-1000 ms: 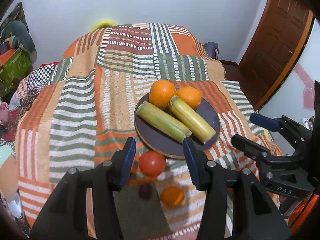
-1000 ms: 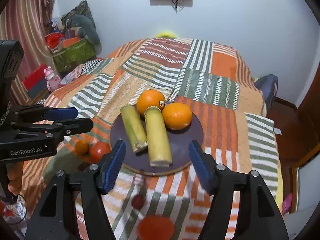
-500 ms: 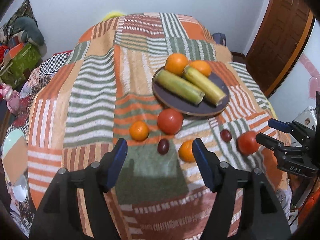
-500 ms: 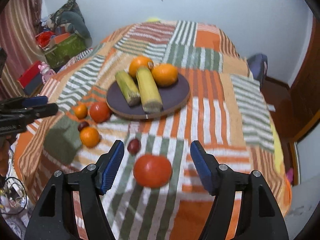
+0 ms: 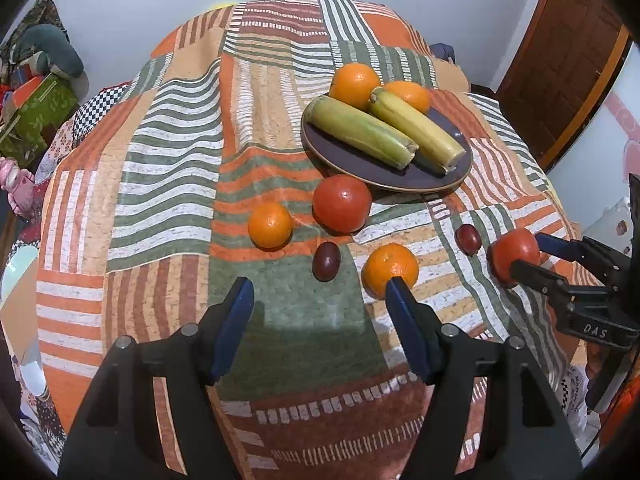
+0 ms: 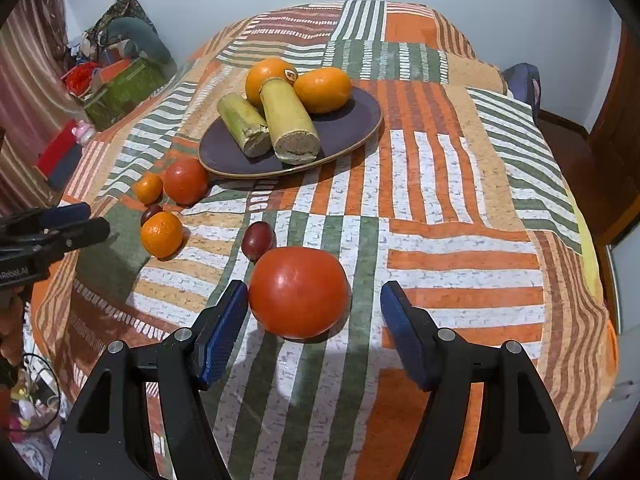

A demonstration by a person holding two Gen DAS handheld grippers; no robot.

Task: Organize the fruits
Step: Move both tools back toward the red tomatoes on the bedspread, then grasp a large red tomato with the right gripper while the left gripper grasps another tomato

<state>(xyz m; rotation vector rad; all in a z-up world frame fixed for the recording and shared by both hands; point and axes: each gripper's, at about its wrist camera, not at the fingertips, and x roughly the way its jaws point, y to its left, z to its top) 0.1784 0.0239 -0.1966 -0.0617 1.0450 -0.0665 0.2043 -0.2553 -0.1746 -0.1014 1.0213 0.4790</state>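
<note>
On the striped quilt [image 6: 460, 208] a dark plate [image 6: 352, 120] holds two cane stalks [image 6: 290, 120], long axes running toward the cut ends nearest us; the right gripper [image 6: 314, 316], jaws wide, brackets a big tomato [image 6: 298, 292]; left gripper [image 5: 320, 304] hovers open by a mandarin [image 5: 390, 268]

pale wall [image 5: 132, 4], wooden door [image 5: 576, 64], striped bedspread [image 5: 168, 152].

White letters "DAS" on black plastic body of right hand-held gripper [image 5: 532, 256], behind its blue-padded fingers. Partial white lettering "Robot.AI", start cut off by frame edge, on black body of left hand-held gripper [image 6: 76, 222]. Small dark sticker on large orange [image 6: 268, 78] far ahead of right hand-held gripper: print unreadable.
</note>
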